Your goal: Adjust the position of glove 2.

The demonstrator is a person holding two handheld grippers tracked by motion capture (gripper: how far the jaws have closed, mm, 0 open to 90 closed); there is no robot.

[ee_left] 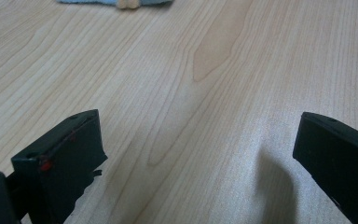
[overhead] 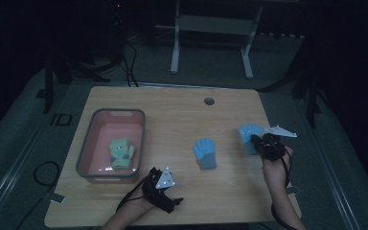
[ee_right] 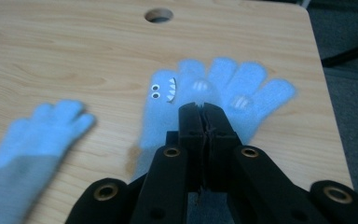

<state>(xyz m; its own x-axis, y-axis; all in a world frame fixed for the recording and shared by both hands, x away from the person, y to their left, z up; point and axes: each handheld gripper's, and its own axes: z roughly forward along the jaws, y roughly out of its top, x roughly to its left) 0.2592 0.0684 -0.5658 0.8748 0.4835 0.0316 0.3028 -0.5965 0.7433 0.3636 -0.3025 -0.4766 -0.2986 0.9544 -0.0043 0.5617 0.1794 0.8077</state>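
Note:
A light blue glove with a monster face [ee_right: 242, 88] hangs from my right gripper [ee_right: 204, 108], whose jaws are shut on its palm. In the high view that glove [overhead: 248, 135] sits just off the right side of the table, in front of the right gripper [overhead: 258, 143]. A second blue glove with a grey cuff [overhead: 204, 153] lies flat at the table's middle, to the left of the held one [ee_right: 42, 130]. My left gripper [overhead: 175, 203] rests near the front edge with its jaws wide apart [ee_left: 196, 140] and nothing between them.
A pink bin with a grey rim [overhead: 92, 125] stands at the left with a yellow-green glove [overhead: 121, 153] inside. A round cable hole [overhead: 209, 101] is near the table's far edge. The table's right edge is close to the right hand.

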